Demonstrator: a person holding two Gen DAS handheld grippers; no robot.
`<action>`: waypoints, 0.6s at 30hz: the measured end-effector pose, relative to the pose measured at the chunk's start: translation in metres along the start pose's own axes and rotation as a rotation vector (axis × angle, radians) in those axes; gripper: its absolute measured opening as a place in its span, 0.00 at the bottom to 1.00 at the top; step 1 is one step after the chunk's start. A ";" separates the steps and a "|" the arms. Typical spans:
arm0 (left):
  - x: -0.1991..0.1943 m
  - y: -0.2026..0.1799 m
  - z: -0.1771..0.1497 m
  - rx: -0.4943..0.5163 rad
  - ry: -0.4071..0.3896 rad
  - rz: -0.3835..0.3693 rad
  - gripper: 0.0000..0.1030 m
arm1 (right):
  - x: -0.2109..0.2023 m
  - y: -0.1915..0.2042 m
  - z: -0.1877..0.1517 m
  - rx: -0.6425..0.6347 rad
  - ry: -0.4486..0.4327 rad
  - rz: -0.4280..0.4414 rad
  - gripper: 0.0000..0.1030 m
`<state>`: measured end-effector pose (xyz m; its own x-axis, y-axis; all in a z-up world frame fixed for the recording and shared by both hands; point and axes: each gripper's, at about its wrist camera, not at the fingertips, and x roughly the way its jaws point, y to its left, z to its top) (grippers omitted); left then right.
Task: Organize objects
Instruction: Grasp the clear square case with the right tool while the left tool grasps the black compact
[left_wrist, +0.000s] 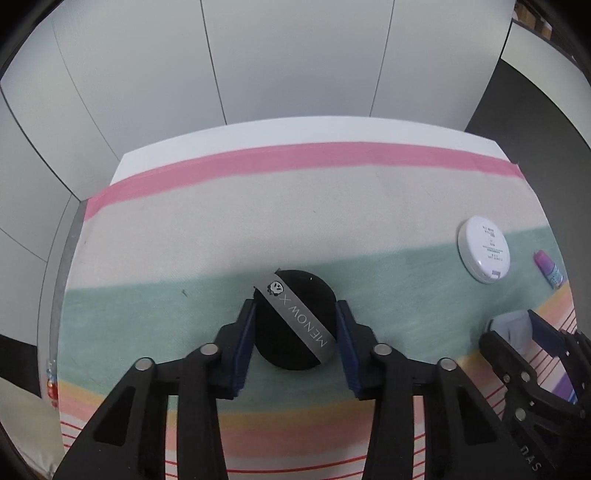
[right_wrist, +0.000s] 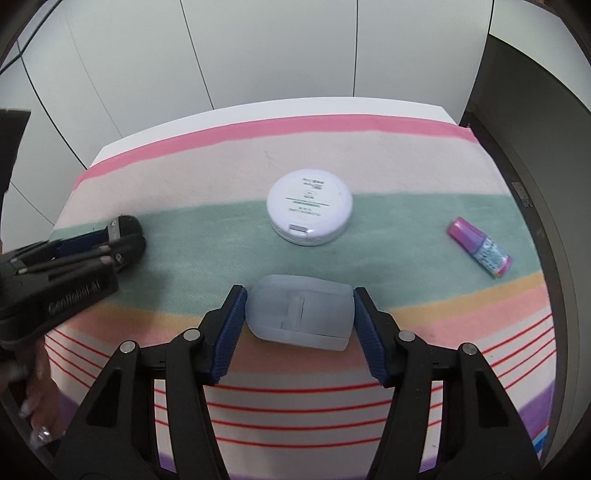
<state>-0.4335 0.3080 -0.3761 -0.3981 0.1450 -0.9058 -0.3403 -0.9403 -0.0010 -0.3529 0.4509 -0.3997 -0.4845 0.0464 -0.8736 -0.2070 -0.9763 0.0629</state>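
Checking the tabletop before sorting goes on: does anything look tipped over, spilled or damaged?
Only the small purple bottle looks off: it lies on its side near the cloth's right edge. The white round compact sits flat and closed. No spills or damage show.

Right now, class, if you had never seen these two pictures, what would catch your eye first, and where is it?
First, the black round puff with its grey MENOW band, low in the middle of the left view, squeezed between the left gripper's blue fingers. Next, the frosted case between the right gripper's fingers. Behind it, the white round compact lies on the striped cloth.
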 end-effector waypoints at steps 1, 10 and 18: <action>0.000 0.000 -0.002 -0.002 -0.003 0.003 0.38 | -0.002 0.000 0.000 -0.003 -0.003 -0.002 0.58; -0.025 -0.001 -0.013 -0.028 0.026 0.054 0.37 | -0.033 -0.007 0.000 -0.018 -0.006 -0.011 0.58; -0.072 0.006 -0.006 -0.027 0.000 0.077 0.27 | -0.071 -0.002 0.015 -0.038 -0.037 -0.009 0.58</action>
<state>-0.4016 0.2903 -0.3139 -0.4220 0.0722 -0.9037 -0.2857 -0.9566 0.0570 -0.3306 0.4531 -0.3302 -0.5136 0.0624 -0.8558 -0.1793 -0.9831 0.0359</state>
